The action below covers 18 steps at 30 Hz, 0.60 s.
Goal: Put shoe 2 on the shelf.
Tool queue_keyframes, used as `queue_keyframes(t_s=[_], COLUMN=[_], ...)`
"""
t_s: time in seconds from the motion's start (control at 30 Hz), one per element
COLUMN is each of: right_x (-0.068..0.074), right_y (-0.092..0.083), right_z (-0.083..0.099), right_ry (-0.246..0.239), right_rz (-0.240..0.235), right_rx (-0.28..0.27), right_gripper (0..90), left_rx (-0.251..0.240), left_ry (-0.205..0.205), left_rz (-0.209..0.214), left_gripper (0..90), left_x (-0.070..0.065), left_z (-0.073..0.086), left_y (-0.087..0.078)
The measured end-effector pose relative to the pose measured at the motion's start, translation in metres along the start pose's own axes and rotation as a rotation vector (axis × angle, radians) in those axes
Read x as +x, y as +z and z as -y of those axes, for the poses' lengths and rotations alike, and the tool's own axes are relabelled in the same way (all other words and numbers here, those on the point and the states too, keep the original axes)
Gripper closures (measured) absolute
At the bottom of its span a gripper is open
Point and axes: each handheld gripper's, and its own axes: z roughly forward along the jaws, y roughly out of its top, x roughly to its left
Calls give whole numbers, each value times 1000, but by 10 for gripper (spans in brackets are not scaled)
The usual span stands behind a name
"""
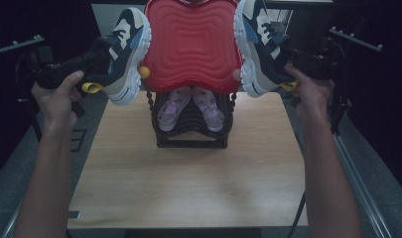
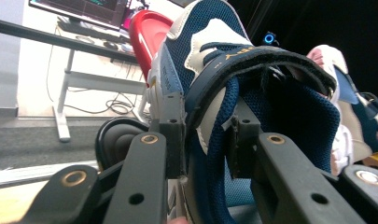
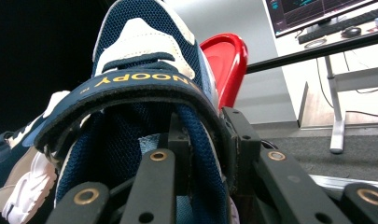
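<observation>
Sneakers (image 1: pixel 126 54) held aloft, toes up

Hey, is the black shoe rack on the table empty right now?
No, the black shoe rack holds a pair of pale purple sandals on its upper tier, below the red lid.

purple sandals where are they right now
In the high view the purple sandals sit side by side in the black rack at the table's far middle, under the red lid, between the two raised sneakers.
</observation>
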Motion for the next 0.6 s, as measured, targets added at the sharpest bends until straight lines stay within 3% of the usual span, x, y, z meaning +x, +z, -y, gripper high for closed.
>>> queue_keyframes(t_s=[0.47, 0.6], right_x=[21, 33], right_y=[43, 54], right_z=[-17, -19], right_ry=[35, 11], right_rz=[-56, -52], right_rx=[16, 27], right_gripper=[754, 752], left_rx=[1, 5], left_ry=[6, 7], left_rz=[12, 4], left_gripper=[723, 722], left_x=[-12, -17], left_z=[-16, -20], left_y=[40, 49])
